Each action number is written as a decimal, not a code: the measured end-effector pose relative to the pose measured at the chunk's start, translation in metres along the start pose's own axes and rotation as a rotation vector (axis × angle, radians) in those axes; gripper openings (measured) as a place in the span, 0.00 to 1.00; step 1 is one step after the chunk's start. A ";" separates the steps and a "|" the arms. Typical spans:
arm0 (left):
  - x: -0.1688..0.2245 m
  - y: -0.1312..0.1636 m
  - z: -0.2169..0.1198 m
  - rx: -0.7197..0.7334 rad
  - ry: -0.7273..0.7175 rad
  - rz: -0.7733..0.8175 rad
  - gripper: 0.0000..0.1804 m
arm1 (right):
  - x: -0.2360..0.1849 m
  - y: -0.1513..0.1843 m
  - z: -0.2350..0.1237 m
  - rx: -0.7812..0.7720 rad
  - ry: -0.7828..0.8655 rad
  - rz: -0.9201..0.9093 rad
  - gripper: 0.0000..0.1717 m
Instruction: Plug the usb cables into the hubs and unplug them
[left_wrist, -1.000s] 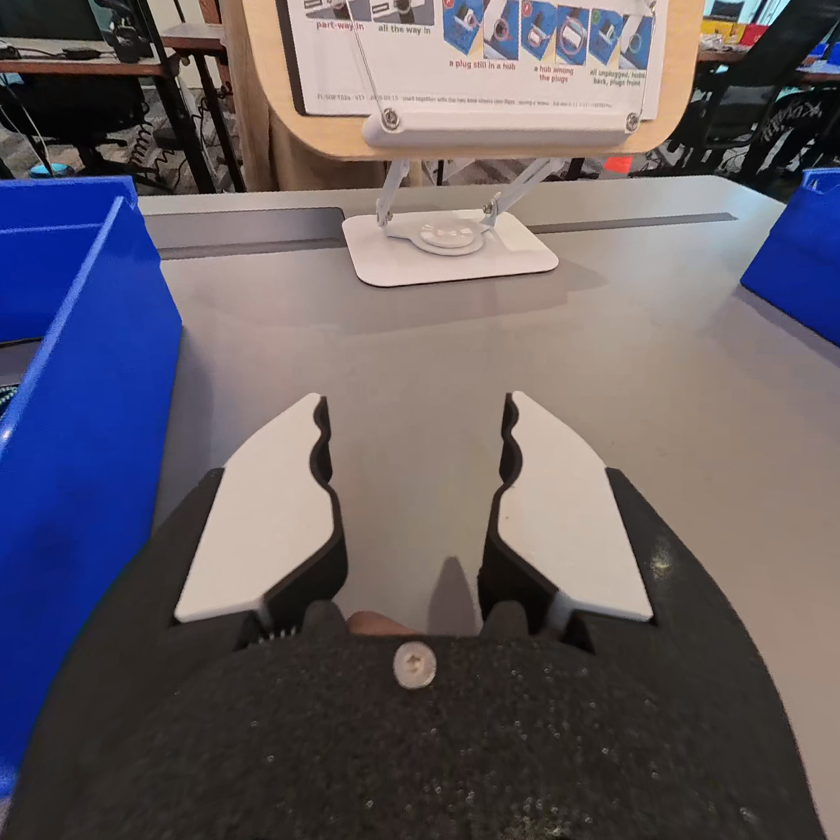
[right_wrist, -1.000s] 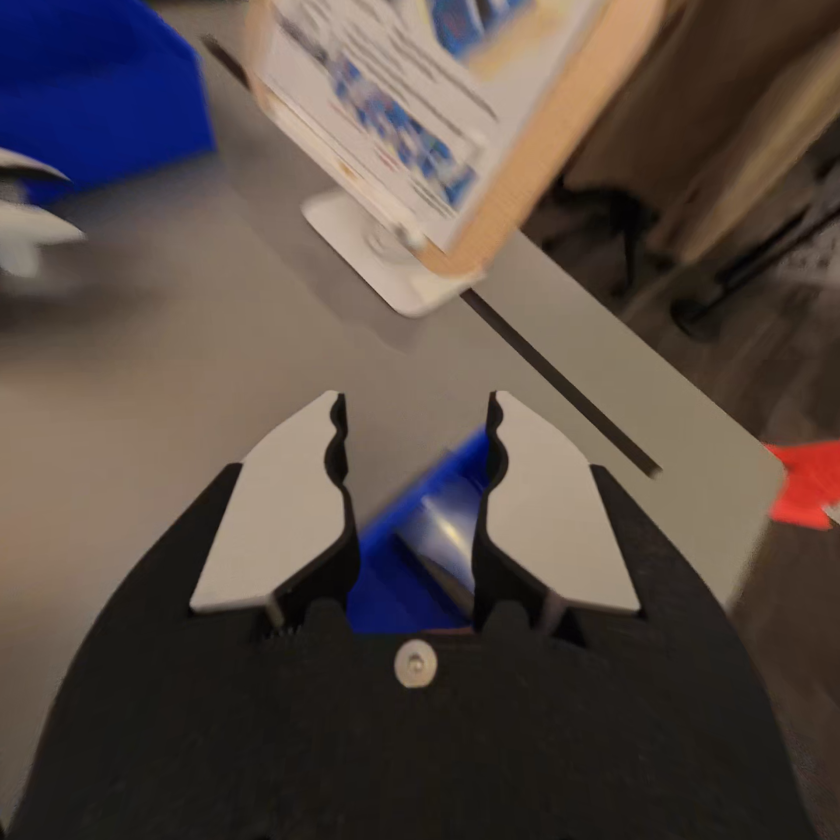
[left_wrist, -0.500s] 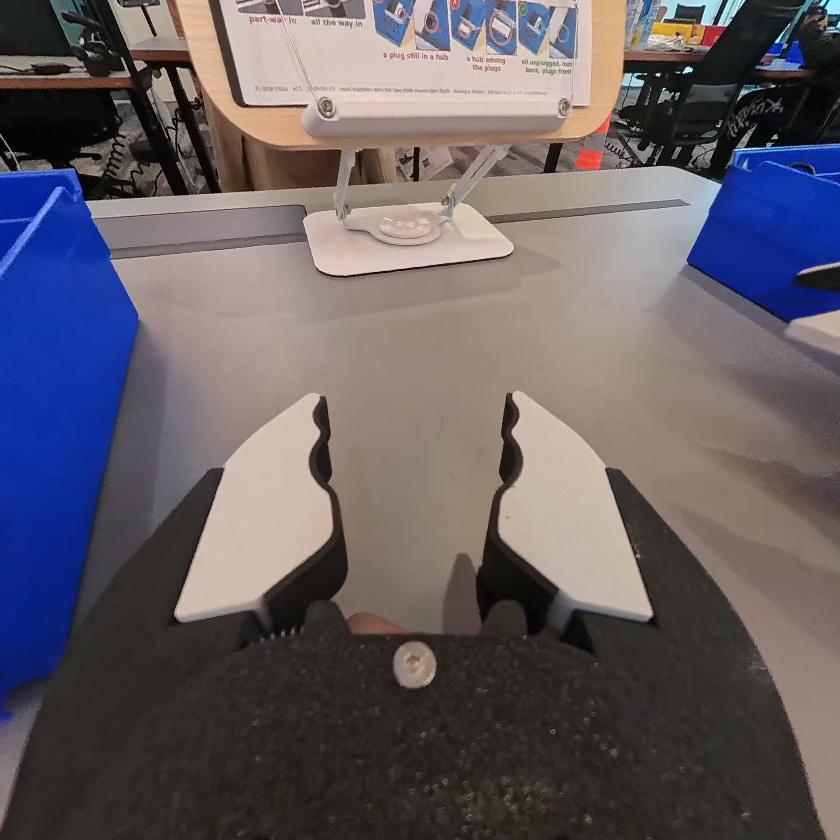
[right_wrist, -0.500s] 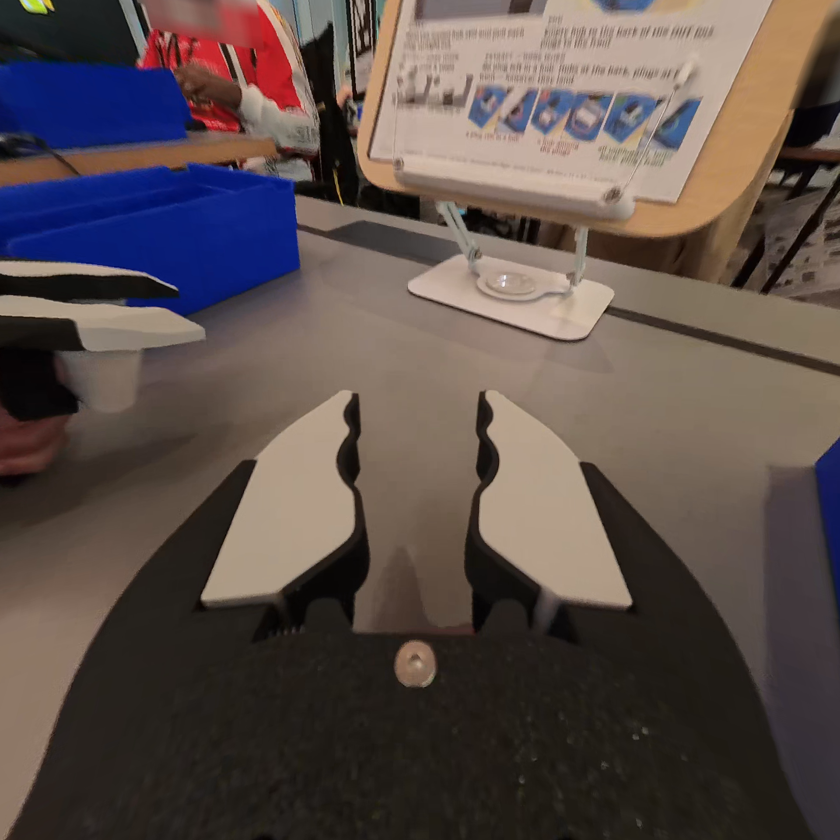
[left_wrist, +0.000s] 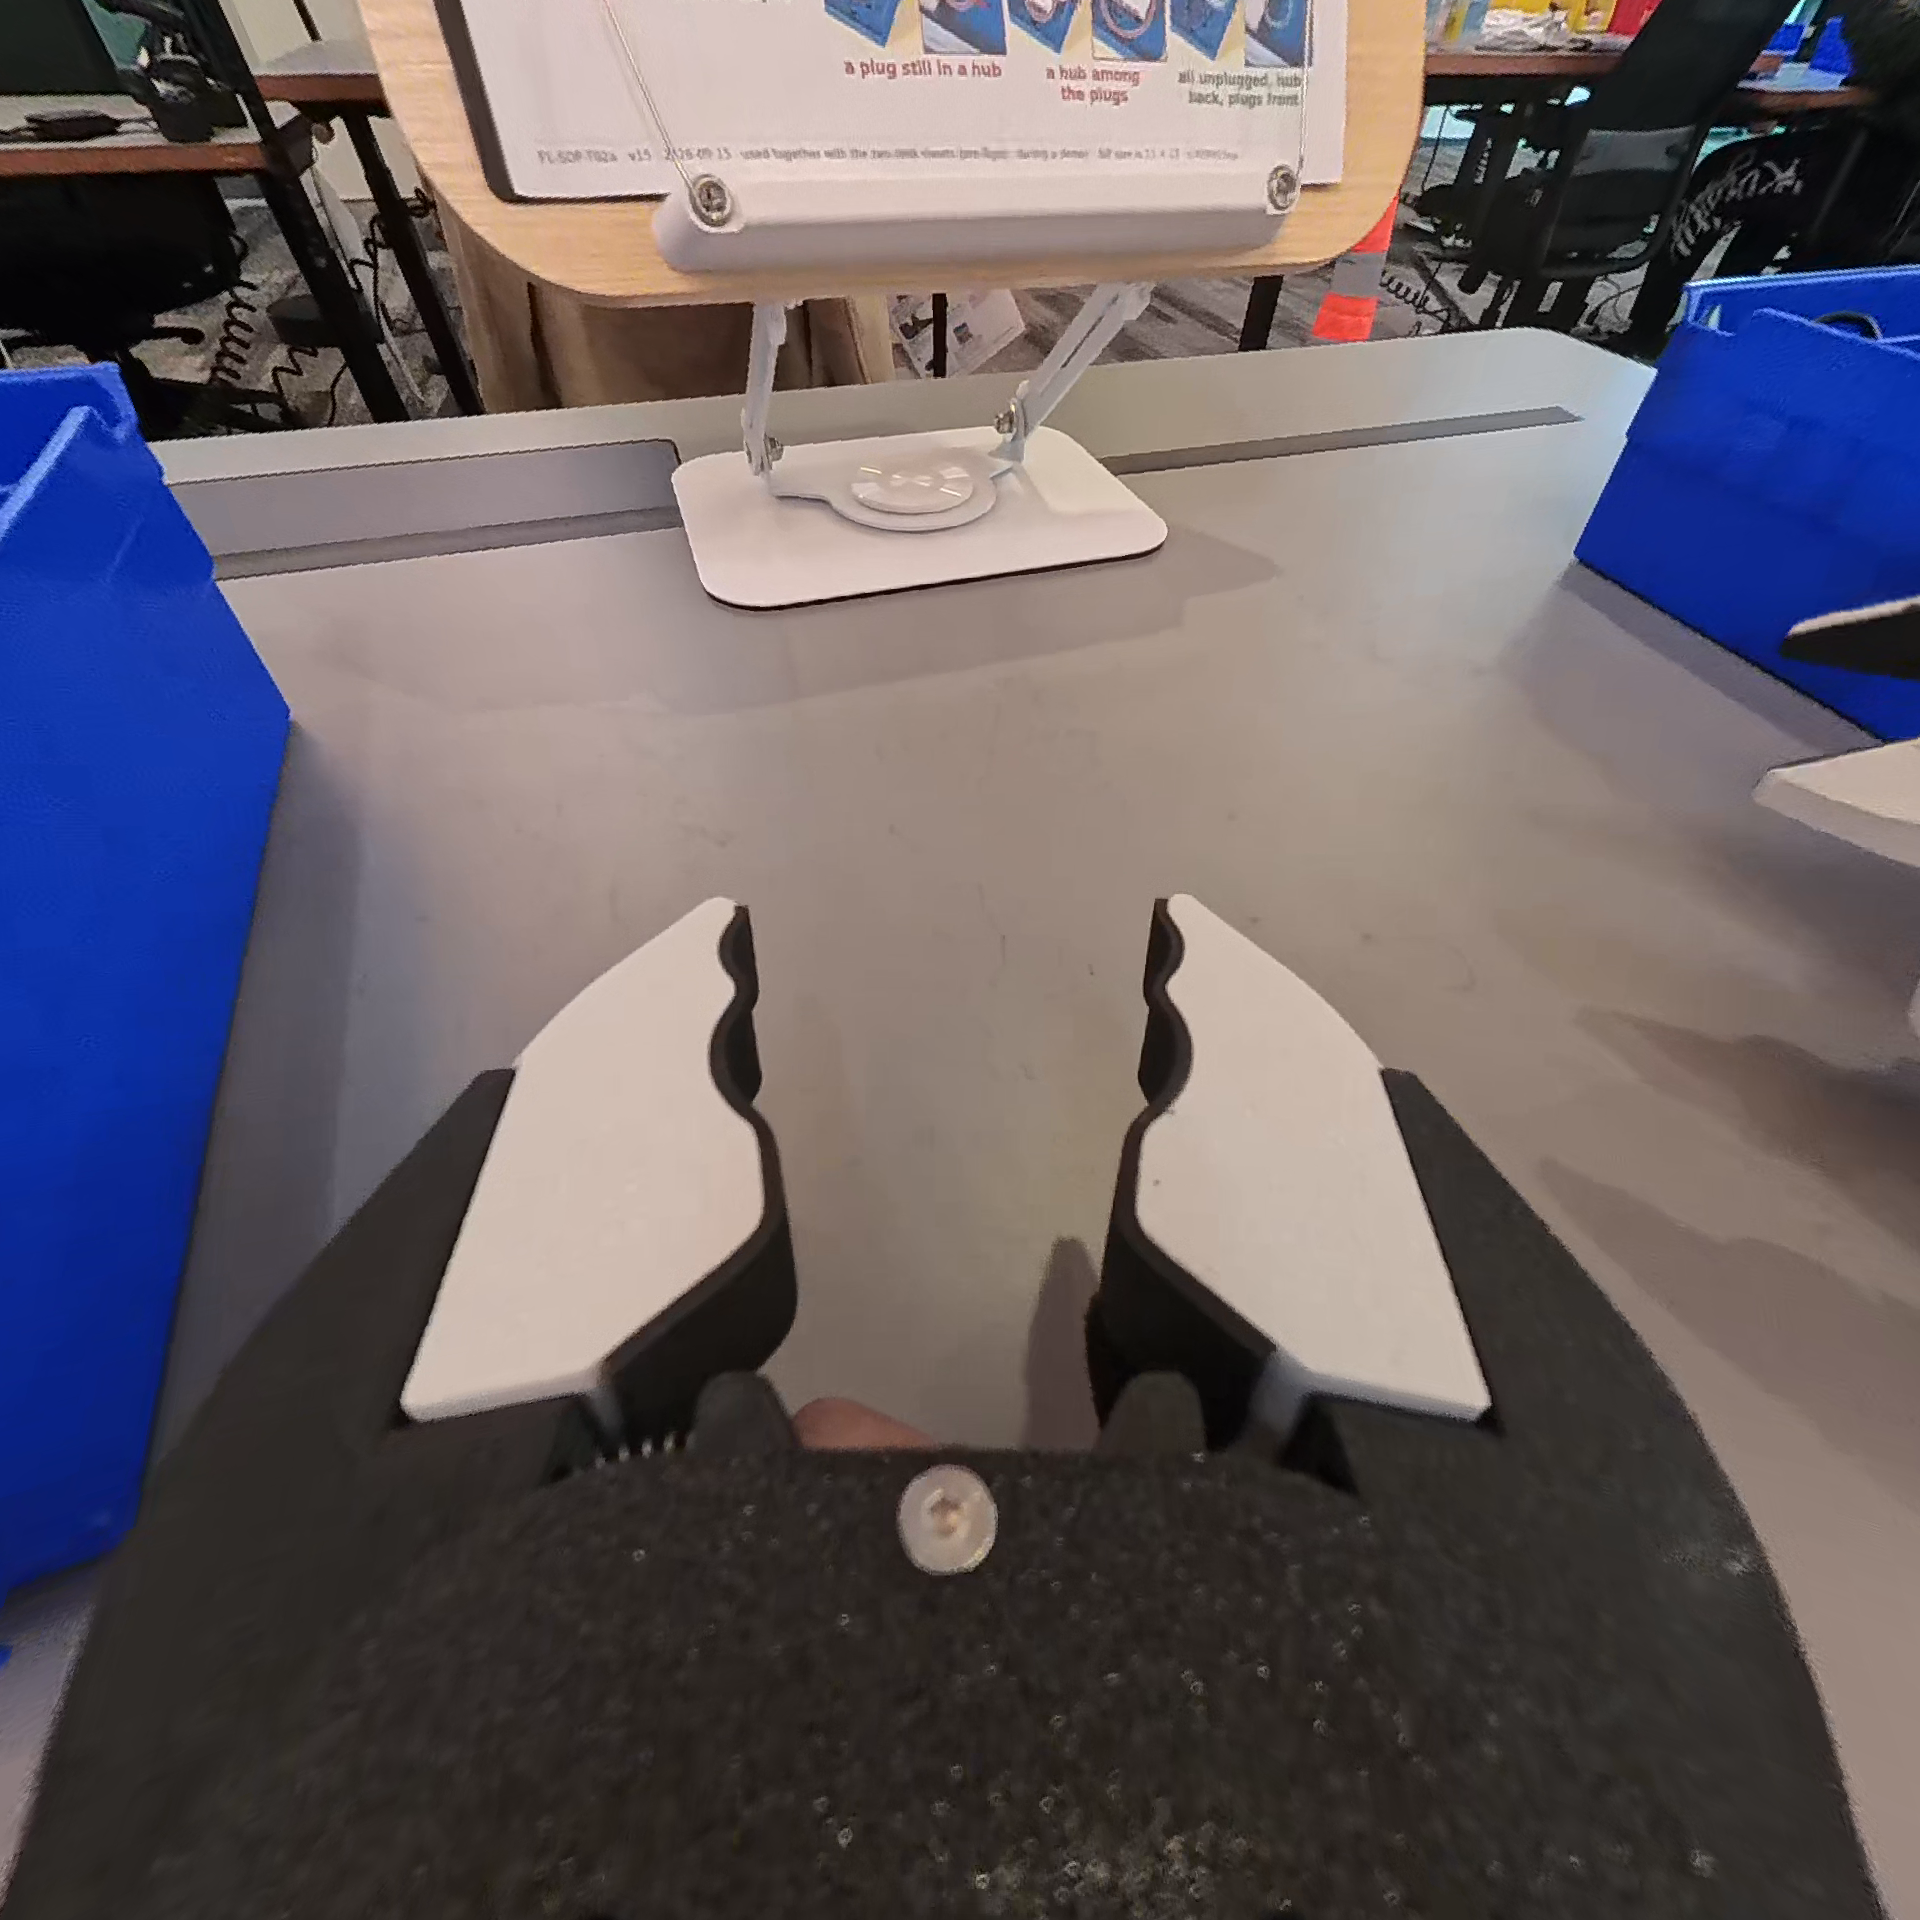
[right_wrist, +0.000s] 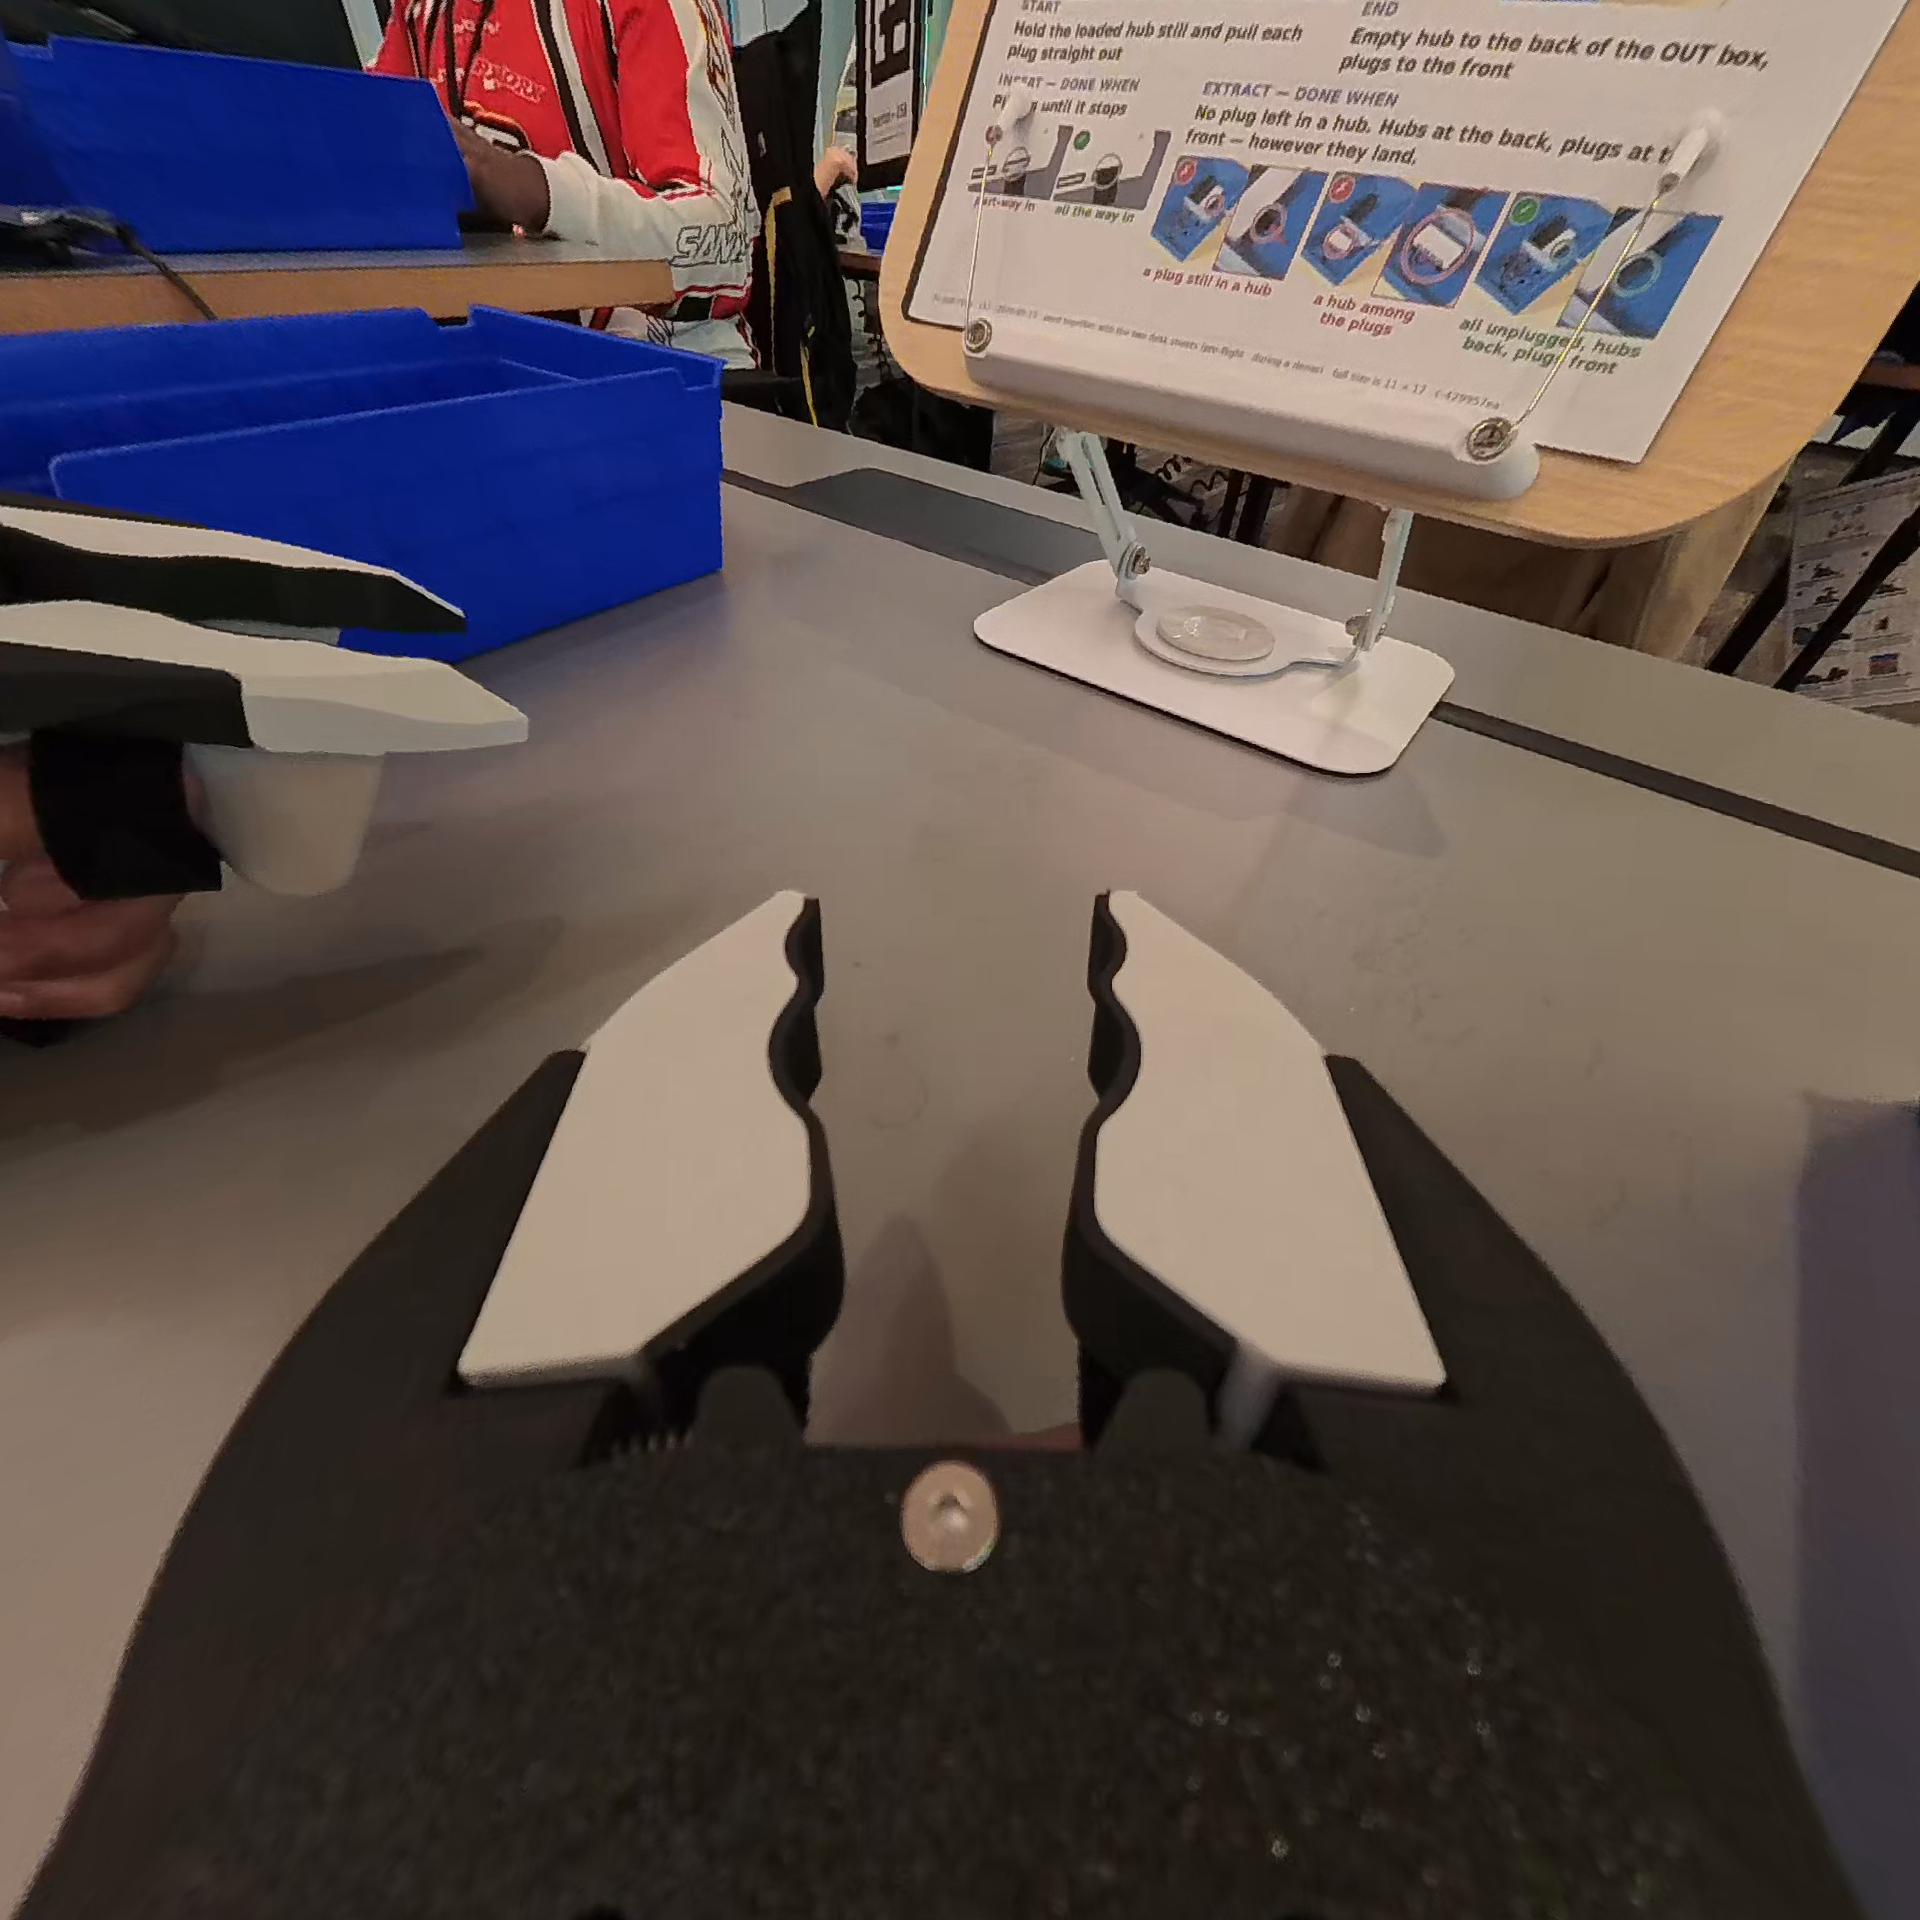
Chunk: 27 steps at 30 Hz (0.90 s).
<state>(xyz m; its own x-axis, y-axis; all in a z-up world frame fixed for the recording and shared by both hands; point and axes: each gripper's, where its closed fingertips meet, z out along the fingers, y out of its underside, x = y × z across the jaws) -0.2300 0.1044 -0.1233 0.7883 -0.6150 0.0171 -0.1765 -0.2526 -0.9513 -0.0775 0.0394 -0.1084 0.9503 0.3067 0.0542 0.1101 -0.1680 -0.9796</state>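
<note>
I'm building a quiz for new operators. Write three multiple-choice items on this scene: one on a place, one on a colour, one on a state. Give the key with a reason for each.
1. Where does the white stand base sit?
A. inside a bin
B. on the grey table, toward its far edge
C. on the floor

2. What colour are the bins at the table's sides?
A. blue
B. green
C. yellow

3. How do the left gripper's fingers stand?
A. closed on a cable
B. closed on a hub
C. apart, with nothing between them

Key:
1 B: the base rests flat on the grey table, behind the bare middle.
2 A: the left bin and the right bin are both blue.
3 C: only bare tabletop shows between the fingers of the left gripper.
</note>
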 end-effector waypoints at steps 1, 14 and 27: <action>0.000 0.000 0.000 -0.001 0.002 -0.004 0.40 | 0.001 0.000 0.000 -0.001 0.000 0.008 0.29; -0.163 -0.102 -0.059 -0.343 -0.178 0.163 0.32 | 0.001 0.001 0.000 0.000 -0.039 0.091 0.28; -0.311 0.005 0.068 -0.970 -0.281 -0.227 0.43 | -0.006 0.003 0.001 -0.016 -0.069 0.068 0.28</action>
<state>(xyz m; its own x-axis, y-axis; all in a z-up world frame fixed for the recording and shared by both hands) -0.4355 0.3452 -0.1543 0.9494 -0.3130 -0.0256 -0.3077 -0.9108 -0.2753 -0.0836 0.0383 -0.1122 0.9334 0.3579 -0.0260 0.0516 -0.2055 -0.9773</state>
